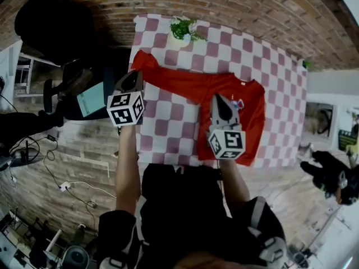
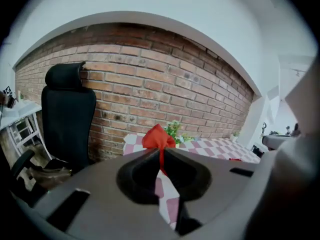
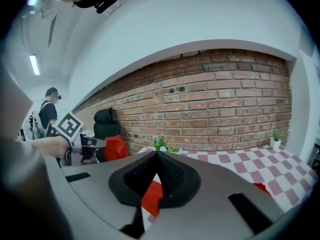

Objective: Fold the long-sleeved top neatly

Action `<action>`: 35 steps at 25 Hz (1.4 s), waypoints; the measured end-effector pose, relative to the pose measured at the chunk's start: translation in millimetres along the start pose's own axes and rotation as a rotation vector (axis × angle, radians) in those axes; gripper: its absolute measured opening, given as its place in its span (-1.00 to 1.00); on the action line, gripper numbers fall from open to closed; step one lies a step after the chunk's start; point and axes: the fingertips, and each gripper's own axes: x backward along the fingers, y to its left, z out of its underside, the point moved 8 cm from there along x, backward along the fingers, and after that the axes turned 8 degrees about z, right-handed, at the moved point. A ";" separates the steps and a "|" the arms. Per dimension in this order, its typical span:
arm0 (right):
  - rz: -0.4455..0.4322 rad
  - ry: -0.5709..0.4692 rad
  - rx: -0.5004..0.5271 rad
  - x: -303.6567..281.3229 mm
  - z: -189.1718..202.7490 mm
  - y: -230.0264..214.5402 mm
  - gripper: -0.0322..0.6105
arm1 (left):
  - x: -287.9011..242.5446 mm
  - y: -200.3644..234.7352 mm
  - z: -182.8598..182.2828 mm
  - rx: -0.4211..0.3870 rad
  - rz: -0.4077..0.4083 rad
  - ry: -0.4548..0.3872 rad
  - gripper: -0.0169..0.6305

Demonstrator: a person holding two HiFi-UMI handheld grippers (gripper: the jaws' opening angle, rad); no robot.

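Pinching the cuff of the red top (image 1: 193, 86) in the left gripper (image 2: 161, 153) jaws, raised left of its body. Sleeve stretched lengthwise across the table (image 1: 168, 122) toward the right gripper (image 1: 219, 98), nearer that body, jaws pressed together.

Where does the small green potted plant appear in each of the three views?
Head view: small green potted plant, top centre.
Left gripper view: plant at centre, right of the lifted red sleeve.
Right gripper view: plant at centre, above the jaws.
Shared landmark: pink-and-white checked tablecloth.
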 end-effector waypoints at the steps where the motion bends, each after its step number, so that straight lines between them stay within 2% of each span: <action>1: 0.002 -0.005 -0.001 6.9 -0.4 -3.6 -0.88 | 6.6 -9.8 -3.5 -0.019 0.005 -0.014 -0.86; 7: 0.050 -0.036 -0.027 47.4 -0.9 -33.3 -0.88 | 35.6 -80.3 -34.2 -0.180 0.074 -0.079 -0.86; 14: 0.118 -0.038 -0.036 106.8 5.8 -79.9 -0.88 | 52.7 -172.5 -38.5 -0.266 0.187 -0.125 -0.86; 18: 0.175 -0.048 -0.054 138.8 15.7 -111.0 -0.88 | 52.8 -220.7 -35.2 -0.316 0.266 -0.126 -0.87; 26: 0.281 -0.031 -0.091 200.7 47.1 -162.3 -0.88 | 53.0 -310.1 -3.8 -0.381 0.369 -0.108 -0.87; 31: 0.334 -0.048 -0.107 235.9 59.3 -190.9 -0.88 | 46.9 -359.7 20.6 -0.392 0.420 -0.106 -0.87; 35: 0.383 -0.039 -0.129 264.0 70.5 -210.6 -0.88 | 35.3 -398.6 47.4 -0.398 0.482 -0.062 -0.87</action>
